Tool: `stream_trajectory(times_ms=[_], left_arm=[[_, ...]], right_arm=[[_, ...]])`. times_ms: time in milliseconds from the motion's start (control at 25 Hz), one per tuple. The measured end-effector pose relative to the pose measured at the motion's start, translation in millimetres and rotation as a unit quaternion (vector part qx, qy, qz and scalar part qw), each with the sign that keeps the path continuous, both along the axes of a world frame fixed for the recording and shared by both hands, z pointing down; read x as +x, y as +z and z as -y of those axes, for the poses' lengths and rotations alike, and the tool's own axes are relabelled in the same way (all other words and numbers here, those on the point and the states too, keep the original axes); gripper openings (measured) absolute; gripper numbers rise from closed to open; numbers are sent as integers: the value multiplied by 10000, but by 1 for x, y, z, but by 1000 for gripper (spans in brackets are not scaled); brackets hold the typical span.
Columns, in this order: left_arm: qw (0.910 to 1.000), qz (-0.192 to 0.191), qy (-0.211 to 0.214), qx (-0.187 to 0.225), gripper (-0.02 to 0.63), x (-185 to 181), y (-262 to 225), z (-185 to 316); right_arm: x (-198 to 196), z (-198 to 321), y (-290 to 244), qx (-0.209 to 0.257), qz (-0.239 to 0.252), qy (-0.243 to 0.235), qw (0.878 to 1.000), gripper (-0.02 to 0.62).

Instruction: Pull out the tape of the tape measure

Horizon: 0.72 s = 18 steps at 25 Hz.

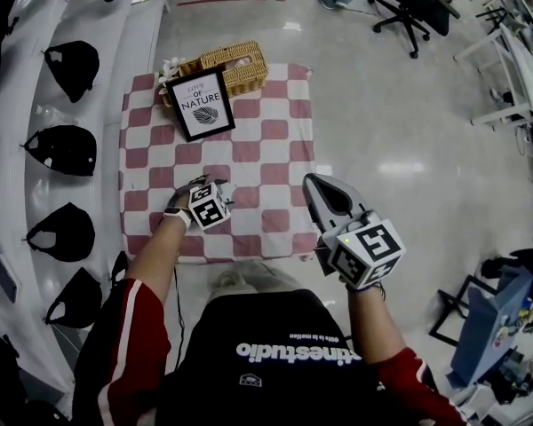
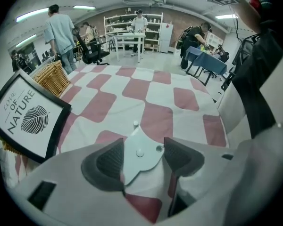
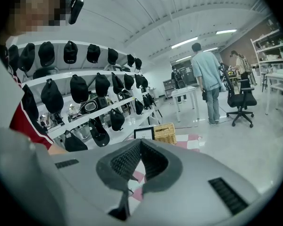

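Note:
A flat white tape measure (image 2: 140, 154) lies on the red-and-white checked cloth (image 2: 151, 91). My left gripper (image 2: 144, 160) stands open around it, one dark pad on each side of the case, and no tape shows outside it. In the head view the left gripper (image 1: 204, 190) is low over the cloth's near left part and hides the tape measure. My right gripper (image 1: 314, 181) is shut with nothing in it, held in the air just off the table's near right corner. In the right gripper view its ribbed pads (image 3: 132, 161) meet tip to tip.
A framed "Love of Nature" print (image 1: 200, 105) leans against a wicker basket (image 1: 233, 64) at the table's far side. White shelves with black caps (image 1: 67, 65) run along the left. An office chair (image 1: 415, 9) and people stand on the floor beyond.

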<state>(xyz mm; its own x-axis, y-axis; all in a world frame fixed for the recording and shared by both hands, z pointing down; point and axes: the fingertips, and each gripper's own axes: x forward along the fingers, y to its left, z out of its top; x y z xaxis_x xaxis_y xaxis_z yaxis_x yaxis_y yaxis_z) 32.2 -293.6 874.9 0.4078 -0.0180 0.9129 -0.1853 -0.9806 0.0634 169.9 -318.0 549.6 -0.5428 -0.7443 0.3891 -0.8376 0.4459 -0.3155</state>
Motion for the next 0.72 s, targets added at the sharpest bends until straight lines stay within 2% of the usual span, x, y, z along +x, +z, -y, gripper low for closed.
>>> stream_trajectory(times_ms=[320, 560, 720], left_arm=[[9992, -195, -272, 196, 272, 4, -21, 7], [9940, -660, -694, 531, 272, 13, -66, 20], [9867, -1015, -904, 888, 272, 20, -107, 28]], right_arm=[[11, 4, -3, 25, 69, 46, 10000, 3], [13, 8, -17, 140, 192, 7, 9997, 3], [8, 10, -34, 306, 233, -80, 9992, 3]])
